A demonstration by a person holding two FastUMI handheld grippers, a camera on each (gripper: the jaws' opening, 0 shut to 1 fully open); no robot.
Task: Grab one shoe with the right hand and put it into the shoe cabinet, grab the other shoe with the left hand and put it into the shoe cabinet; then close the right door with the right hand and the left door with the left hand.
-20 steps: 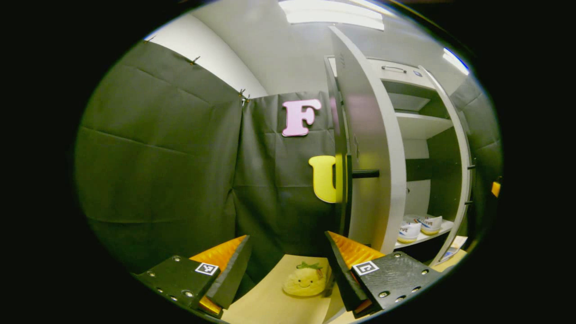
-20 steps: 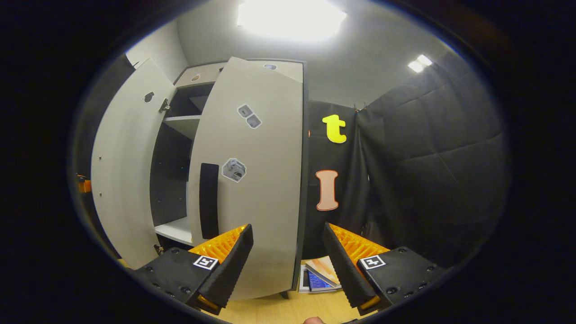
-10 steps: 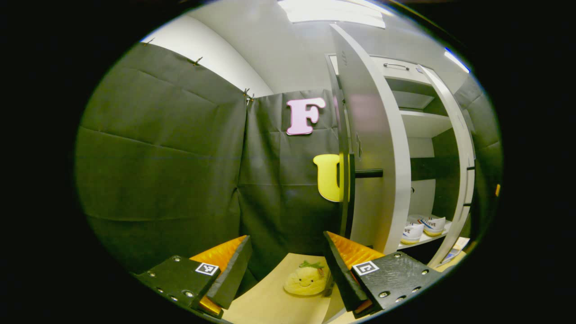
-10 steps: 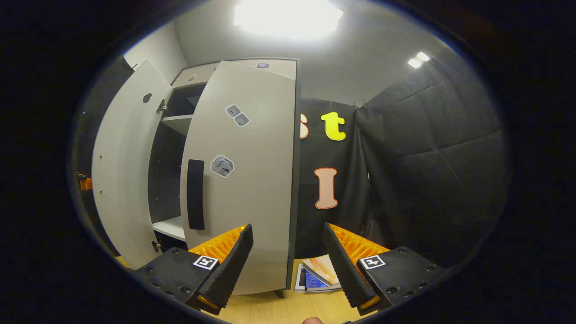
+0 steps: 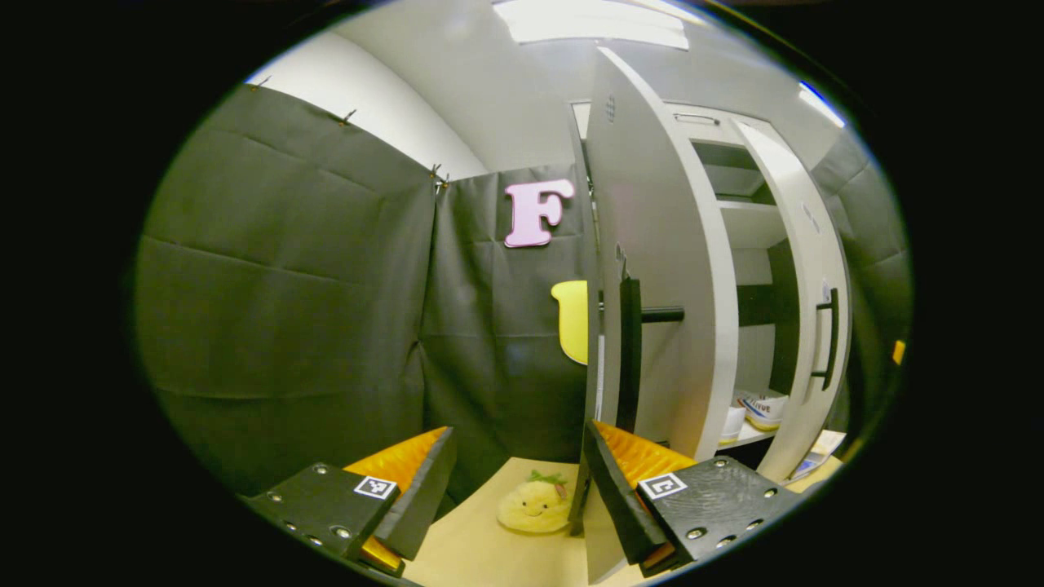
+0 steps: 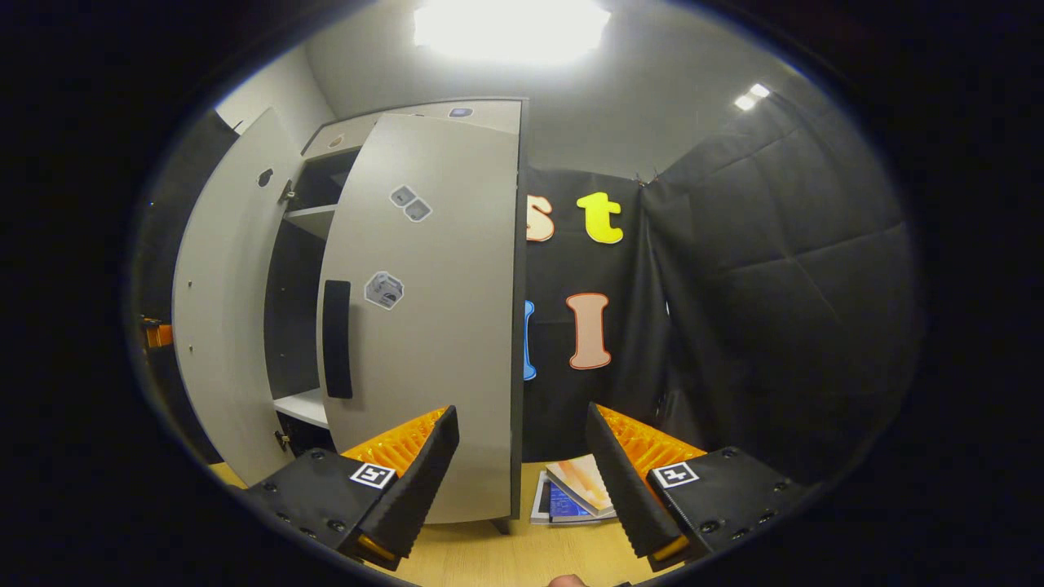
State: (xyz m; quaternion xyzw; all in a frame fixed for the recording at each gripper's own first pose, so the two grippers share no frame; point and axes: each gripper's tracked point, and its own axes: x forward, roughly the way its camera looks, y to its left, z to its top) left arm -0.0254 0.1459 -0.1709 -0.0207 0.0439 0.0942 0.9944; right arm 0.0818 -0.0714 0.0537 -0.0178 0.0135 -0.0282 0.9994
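Note:
The shoe cabinet (image 5: 738,224) stands with both doors partly open. A pair of white shoes (image 5: 763,406) sits on its lower shelf, half hidden by the right door (image 5: 803,244). My left gripper (image 5: 518,481) is open and holds nothing; one of its fingers (image 5: 624,497) lies close against the lower edge of the left door (image 5: 652,244), whose black handle (image 5: 630,350) is just above. My right gripper (image 6: 522,473) is open too, one finger (image 6: 408,473) in front of the right door (image 6: 432,326), below its black handle (image 6: 337,338). The left door (image 6: 220,326) stands farther left.
A yellow plush toy (image 5: 534,505) lies on the tan floor by the left door's foot. Several books (image 6: 571,497) lie on the floor to the right of the cabinet. Black cloth walls close in on both sides.
The right door has swung further toward shut and now covers more of the shoes. The left door has also turned a little, its edge now closer to my left gripper.

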